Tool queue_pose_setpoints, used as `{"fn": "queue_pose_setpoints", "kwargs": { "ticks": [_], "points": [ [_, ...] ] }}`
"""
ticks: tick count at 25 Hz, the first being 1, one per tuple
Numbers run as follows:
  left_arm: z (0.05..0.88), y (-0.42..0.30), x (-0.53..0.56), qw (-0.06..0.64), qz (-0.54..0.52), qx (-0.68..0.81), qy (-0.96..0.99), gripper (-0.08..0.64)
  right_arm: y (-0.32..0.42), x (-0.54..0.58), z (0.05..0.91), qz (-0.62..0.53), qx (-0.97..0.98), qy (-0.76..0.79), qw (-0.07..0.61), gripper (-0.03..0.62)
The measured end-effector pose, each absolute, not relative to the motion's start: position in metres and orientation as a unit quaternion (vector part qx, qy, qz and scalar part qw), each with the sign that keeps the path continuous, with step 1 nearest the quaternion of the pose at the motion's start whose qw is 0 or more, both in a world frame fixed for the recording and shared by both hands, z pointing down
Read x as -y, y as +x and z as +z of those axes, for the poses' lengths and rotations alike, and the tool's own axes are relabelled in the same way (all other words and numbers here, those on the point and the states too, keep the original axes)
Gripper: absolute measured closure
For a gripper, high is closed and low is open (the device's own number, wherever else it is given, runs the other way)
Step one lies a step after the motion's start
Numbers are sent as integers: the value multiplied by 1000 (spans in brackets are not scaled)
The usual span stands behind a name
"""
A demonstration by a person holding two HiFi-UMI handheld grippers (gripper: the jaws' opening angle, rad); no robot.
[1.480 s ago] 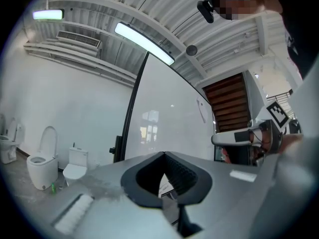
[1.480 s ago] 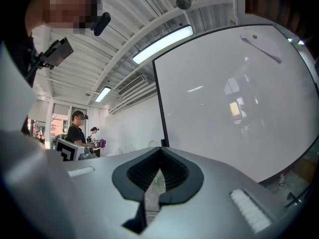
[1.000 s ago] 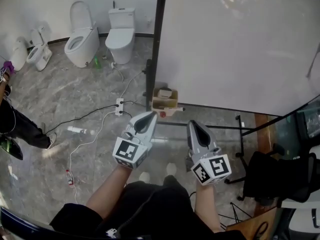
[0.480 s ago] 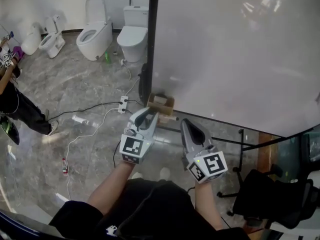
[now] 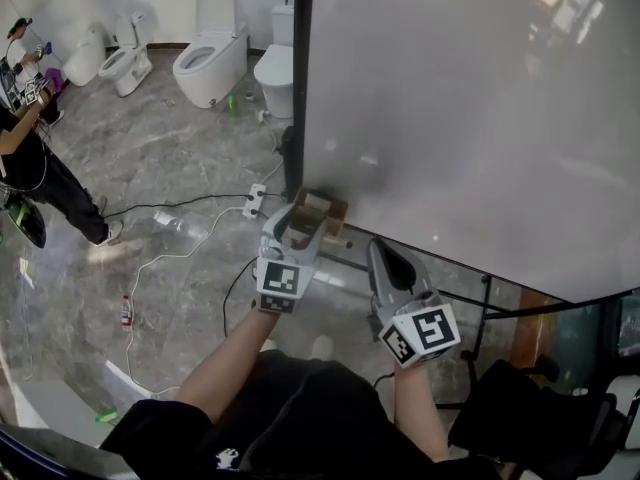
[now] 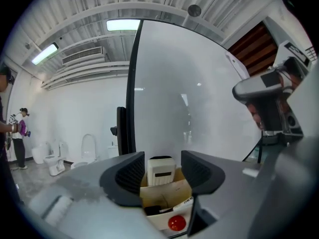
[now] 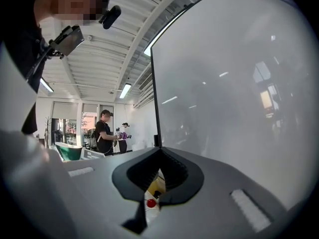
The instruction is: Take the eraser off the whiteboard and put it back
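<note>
The white eraser (image 6: 160,172) stands upright in a small cardboard box (image 6: 167,193) at the foot of the whiteboard (image 5: 470,118). My left gripper (image 5: 297,223) points almost level at that box (image 5: 322,211). Its jaws are opening, and in the left gripper view the eraser shows in the gap between them, a little beyond the pads, untouched. A red round thing (image 6: 174,223) lies at the box's front. My right gripper (image 5: 382,253) hangs to the right of the left one, shut and empty, aimed along the whiteboard (image 7: 239,83).
The whiteboard's black post (image 5: 298,78) rises just behind the box. Toilets (image 5: 212,53) stand at the back left. A power strip (image 5: 255,200) and cables lie on the stone floor. A person (image 5: 30,168) stands far left, and a black chair (image 5: 530,418) sits lower right.
Both grippers have moved forward toward the box and the whiteboard. The left gripper's jaws, shut a second ago, have spread apart.
</note>
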State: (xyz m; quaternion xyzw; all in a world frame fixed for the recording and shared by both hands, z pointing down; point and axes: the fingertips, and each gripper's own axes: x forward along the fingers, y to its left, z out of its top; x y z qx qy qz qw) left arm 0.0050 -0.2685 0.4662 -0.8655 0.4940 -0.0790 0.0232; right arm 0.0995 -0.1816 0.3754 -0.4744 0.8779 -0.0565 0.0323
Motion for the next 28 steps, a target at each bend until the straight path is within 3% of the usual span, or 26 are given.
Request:
{"fn": "queue_pose_setpoints", "kwargs": {
  "ticks": [11,28],
  "points": [
    [499,18,292,0,-110,-534,-838,229,122,195,383,-65,-884,-463,22,588],
    [517,22,320,-15,-126,-564,-816,247,133,220,387,-72,-889,-452,18,588]
  ]
}}
